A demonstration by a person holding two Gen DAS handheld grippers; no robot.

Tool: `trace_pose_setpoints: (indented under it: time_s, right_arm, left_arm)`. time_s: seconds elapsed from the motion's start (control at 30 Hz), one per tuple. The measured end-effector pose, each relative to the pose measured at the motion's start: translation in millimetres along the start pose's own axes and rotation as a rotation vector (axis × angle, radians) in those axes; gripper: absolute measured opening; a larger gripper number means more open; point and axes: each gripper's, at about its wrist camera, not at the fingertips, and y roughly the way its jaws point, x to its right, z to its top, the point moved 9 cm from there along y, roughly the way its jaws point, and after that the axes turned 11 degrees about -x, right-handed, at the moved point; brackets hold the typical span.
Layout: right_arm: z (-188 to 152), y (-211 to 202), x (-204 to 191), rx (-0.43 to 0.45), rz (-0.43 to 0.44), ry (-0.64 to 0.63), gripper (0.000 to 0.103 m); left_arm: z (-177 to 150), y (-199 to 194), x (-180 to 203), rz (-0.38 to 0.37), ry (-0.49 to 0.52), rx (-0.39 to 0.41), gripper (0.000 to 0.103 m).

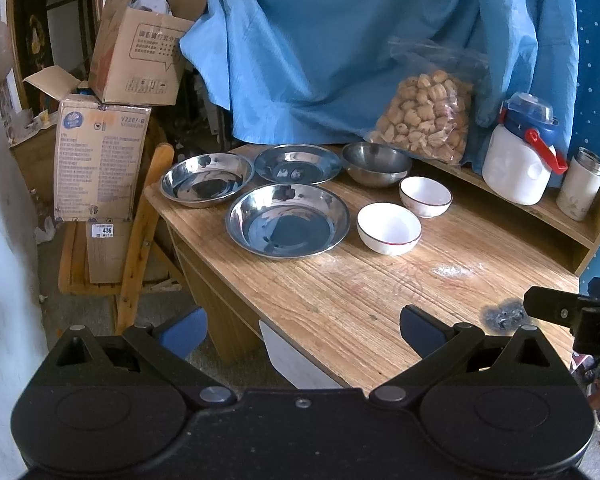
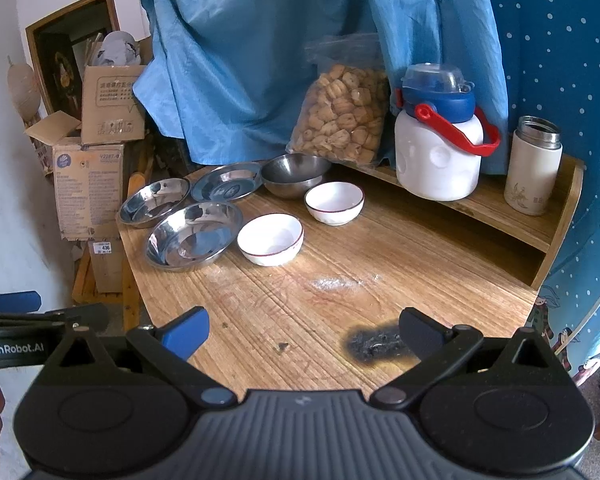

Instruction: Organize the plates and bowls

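Observation:
Three steel plates lie on the wooden table (image 1: 340, 300): a near one (image 1: 287, 220) (image 2: 194, 235), a far-left one (image 1: 206, 179) (image 2: 155, 202) and a far-middle one (image 1: 298, 164) (image 2: 227, 186). A steel bowl (image 1: 377, 164) (image 2: 295, 175) stands behind two white red-rimmed bowls, the near one (image 1: 389, 228) (image 2: 270, 239) and the far one (image 1: 425, 197) (image 2: 334, 202). My left gripper (image 1: 302, 330) is open and empty at the table's near-left edge. My right gripper (image 2: 304, 332) is open and empty over the near table, well short of the dishes.
A raised shelf (image 2: 492, 208) at the right holds a white jug with a red handle (image 2: 438, 148) and a thermos (image 2: 534, 166). A bag of snacks (image 1: 424, 116) leans on the blue cloth behind. A burn mark (image 2: 374, 344) is on the table. Cardboard boxes (image 1: 100, 160) and a wooden chair (image 1: 140, 240) stand left.

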Motion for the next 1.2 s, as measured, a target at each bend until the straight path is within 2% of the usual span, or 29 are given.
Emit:
trace_pose_setpoints:
  time_s: [1.2]
  right_arm:
    - [-1.9,-1.8,-2.6,-0.003,0.000,-0.004,0.103]
  left_arm:
    - [1.2,-3.3,-0.8,0.003,-0.004,-0.001,0.102]
